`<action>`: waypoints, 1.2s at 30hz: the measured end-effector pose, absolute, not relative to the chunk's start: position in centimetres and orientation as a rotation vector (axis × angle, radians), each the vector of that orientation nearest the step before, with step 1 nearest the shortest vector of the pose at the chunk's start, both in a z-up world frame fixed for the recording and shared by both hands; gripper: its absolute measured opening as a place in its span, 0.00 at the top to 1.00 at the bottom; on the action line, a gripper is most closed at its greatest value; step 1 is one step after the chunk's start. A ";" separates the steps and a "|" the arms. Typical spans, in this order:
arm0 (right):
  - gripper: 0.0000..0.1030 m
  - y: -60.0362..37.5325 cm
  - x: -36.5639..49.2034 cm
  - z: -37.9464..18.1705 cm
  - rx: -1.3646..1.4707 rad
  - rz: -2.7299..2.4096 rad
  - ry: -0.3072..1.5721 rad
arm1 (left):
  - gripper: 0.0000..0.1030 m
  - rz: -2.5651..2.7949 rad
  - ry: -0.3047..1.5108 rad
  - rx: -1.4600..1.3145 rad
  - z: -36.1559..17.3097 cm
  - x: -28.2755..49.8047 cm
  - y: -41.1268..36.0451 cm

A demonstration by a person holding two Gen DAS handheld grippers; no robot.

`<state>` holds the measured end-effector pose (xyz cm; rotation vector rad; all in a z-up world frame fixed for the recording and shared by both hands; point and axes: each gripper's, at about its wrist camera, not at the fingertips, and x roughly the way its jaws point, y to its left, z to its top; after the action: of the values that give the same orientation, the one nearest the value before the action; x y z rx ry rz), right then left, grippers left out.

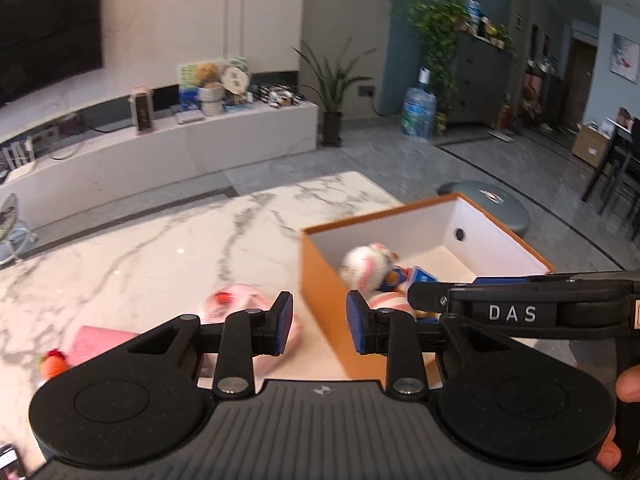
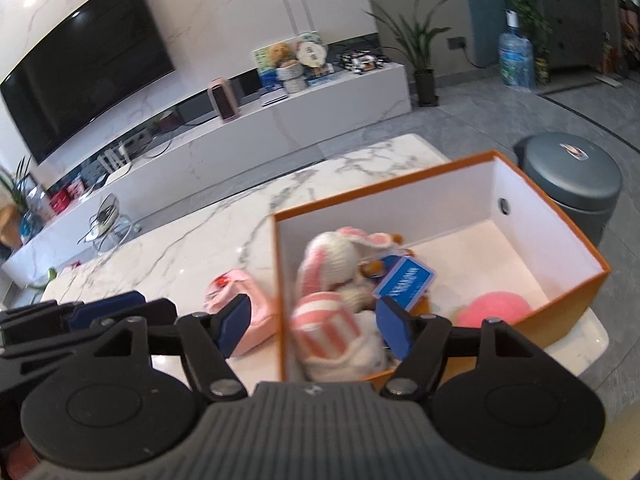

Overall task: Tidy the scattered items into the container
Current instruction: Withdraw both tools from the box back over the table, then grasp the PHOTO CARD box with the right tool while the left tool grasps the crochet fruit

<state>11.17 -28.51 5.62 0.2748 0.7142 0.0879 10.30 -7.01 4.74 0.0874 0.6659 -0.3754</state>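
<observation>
On the white marble-patterned table (image 1: 160,248) stands an open orange cardboard box with a white inside (image 1: 324,280), and most of the soft things already lie in it. A white-and-pink knitted rabbit toy (image 2: 332,256) lies near the box's left wall. A blue printed card (image 2: 404,282) leans just beside the rabbit, towards the middle of the box. A pink-and-white striped knitted piece (image 2: 328,328) sits in the box's near left corner, and a round fluffy pink thing (image 2: 496,308) rests against its near right wall. Outside, just beside the box's left wall, lies a soft pale-pink pouch with a red strawberry on it (image 1: 236,300). Further from the box on that same side is a flat pink packet (image 1: 96,342), and beyond it a small orange-red toy with a green top (image 1: 52,364); I cannot make out what that one is. The left tongs (image 1: 320,320) hang over the box's near left corner with their blue pads drawn close together, only a slim gap left and nothing between them. The right tongs (image 2: 316,326) hover above the box's near left corner with their pads well apart. The striped piece shows below in the gap, untouched. A person's fingers (image 1: 628,384) curl round the right tool's handle.
</observation>
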 end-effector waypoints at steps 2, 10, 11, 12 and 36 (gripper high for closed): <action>0.29 -27.0 11.1 6.1 0.253 0.109 0.713 | 0.66 -0.346 0.655 0.087 5.1 9.9 -5.7; 0.25 -21.0 10.6 7.5 0.158 0.172 0.711 | 0.64 -0.253 0.654 0.025 5.3 9.2 -0.6; 0.25 -20.3 10.6 7.6 0.146 0.179 0.713 | 0.64 -0.244 0.655 0.014 5.2 9.1 0.1; 0.25 -19.6 10.6 7.6 0.133 0.185 0.715 | 0.64 -0.235 0.657 0.004 5.2 9.1 0.7; 0.25 -7.4 15.0 3.1 -0.013 0.218 0.780 | 0.30 -0.011 0.727 -0.180 -0.3 12.1 15.6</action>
<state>15.03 -7.41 3.05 -0.0125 0.7797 0.2182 12.10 15.62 -0.33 -0.1799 0.7266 -0.0113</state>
